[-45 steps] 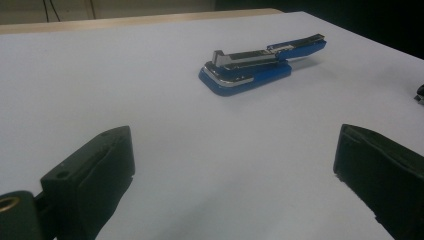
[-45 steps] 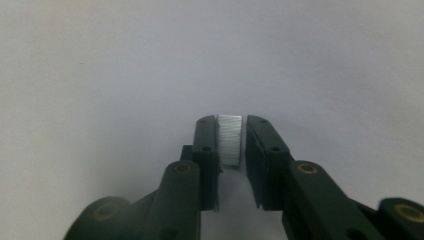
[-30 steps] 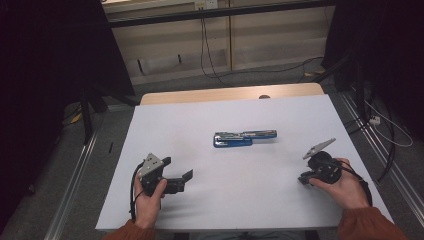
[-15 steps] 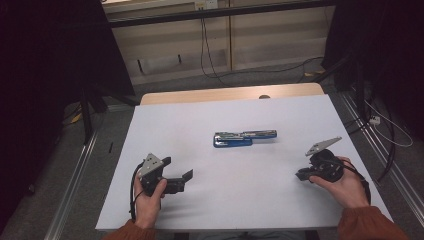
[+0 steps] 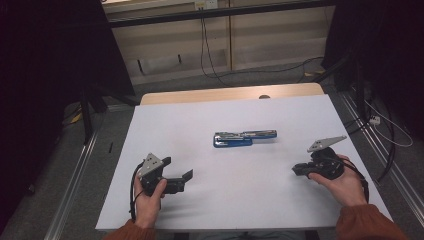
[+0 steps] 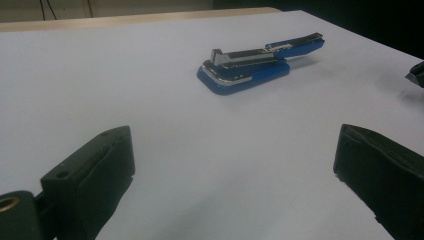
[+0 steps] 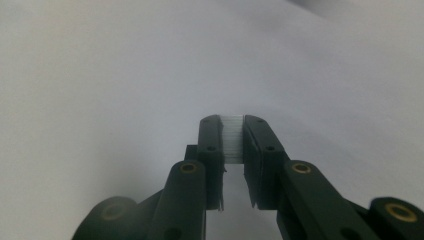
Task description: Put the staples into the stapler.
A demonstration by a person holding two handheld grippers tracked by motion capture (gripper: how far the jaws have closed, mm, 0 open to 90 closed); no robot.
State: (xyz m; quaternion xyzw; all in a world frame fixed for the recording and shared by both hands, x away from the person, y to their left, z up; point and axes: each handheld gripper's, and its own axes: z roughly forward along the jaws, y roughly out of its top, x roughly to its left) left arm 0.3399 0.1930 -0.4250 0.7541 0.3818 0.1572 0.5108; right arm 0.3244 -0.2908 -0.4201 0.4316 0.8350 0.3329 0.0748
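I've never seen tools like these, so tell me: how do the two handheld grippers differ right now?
The left gripper has its jaws spread wide apart with nothing between them, while the right gripper has its jaws nearly closed on a small strip of what looks like white staples. The left gripper view faces the blue stapler; the right gripper view faces bare white table. Both are black, hand-held, low over the table.

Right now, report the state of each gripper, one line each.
Left gripper: open, jaws spread wide, holding nothing; blue metal stapler lies ahead.
Right gripper: shut on a small white ridged strip.
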